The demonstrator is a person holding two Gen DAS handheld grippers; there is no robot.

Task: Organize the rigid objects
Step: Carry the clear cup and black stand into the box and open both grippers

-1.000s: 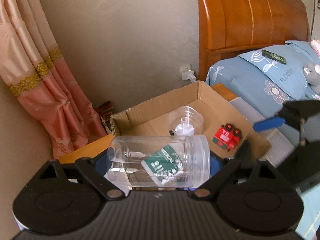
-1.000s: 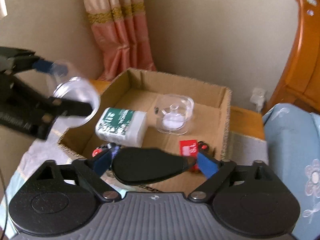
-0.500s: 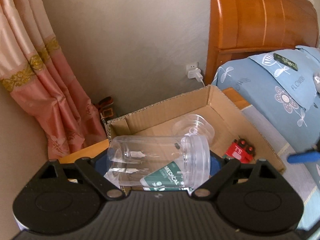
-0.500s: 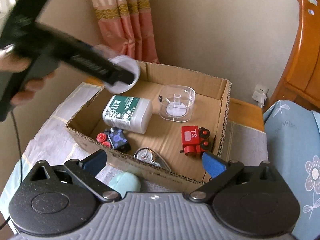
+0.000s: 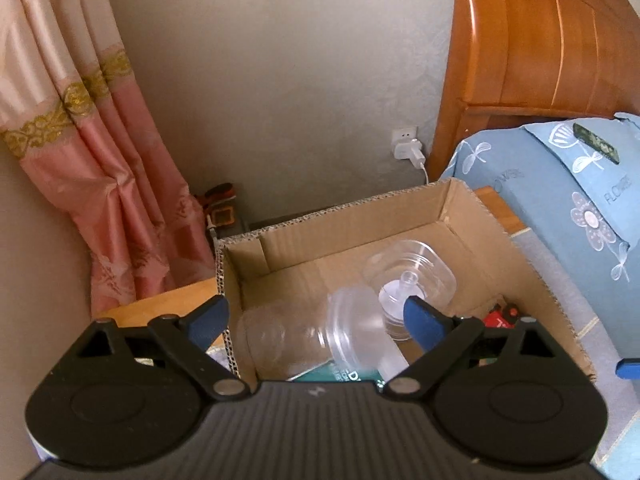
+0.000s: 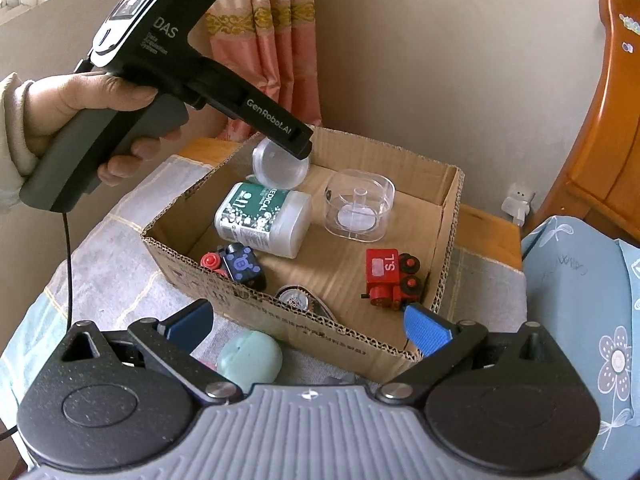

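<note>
Blue-padded and spread apart, the left gripper (image 5: 316, 316) has just been opening; the clear jar (image 5: 312, 340) lies blurred between its pads, free of both, over the cardboard box (image 6: 352, 344) near its far left corner. Only the right wrist view shows the hand (image 6: 76, 108) holding that tool, the jar's lid end above the green-labelled tub (image 6: 264, 218), and the mint case (image 6: 250, 358) outside the box's near edge. The right gripper (image 6: 308, 328) is released, empty.
</note>
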